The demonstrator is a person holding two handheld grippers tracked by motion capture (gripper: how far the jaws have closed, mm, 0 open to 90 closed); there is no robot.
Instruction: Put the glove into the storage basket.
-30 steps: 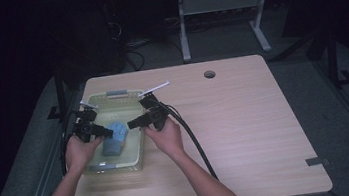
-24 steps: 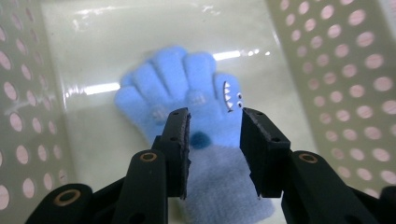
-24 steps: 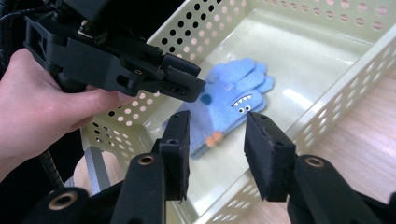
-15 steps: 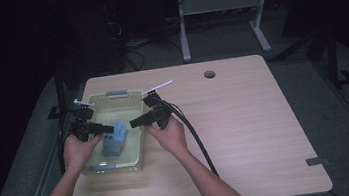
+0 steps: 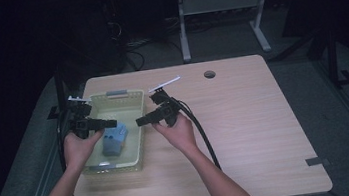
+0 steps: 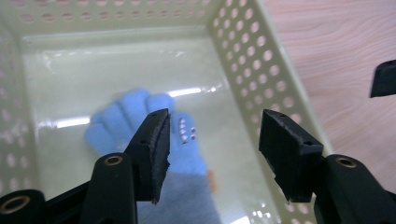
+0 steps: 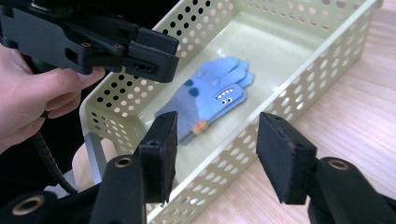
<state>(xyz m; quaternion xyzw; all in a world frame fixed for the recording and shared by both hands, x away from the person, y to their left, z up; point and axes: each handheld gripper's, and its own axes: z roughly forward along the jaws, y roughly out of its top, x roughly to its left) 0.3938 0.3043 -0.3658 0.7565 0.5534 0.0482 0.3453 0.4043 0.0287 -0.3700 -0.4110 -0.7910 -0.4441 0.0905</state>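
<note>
Both the left gripper (image 6: 212, 154) and right gripper (image 7: 215, 154) have just been opening and hold nothing, the blue glove (image 5: 113, 140) lies flat mid-basket (image 5: 139, 155) near the tabletop's left edge, so I'd lift straight up clear of the walls.

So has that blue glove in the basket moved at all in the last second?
No. The glove lies at the same spot on the floor of the basket, toward its left and near end, as before.

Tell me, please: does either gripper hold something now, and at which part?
Nothing is held. The left gripper and right gripper have just been opening, with nothing between their jaws. The blue glove lies free in the basket.
</note>
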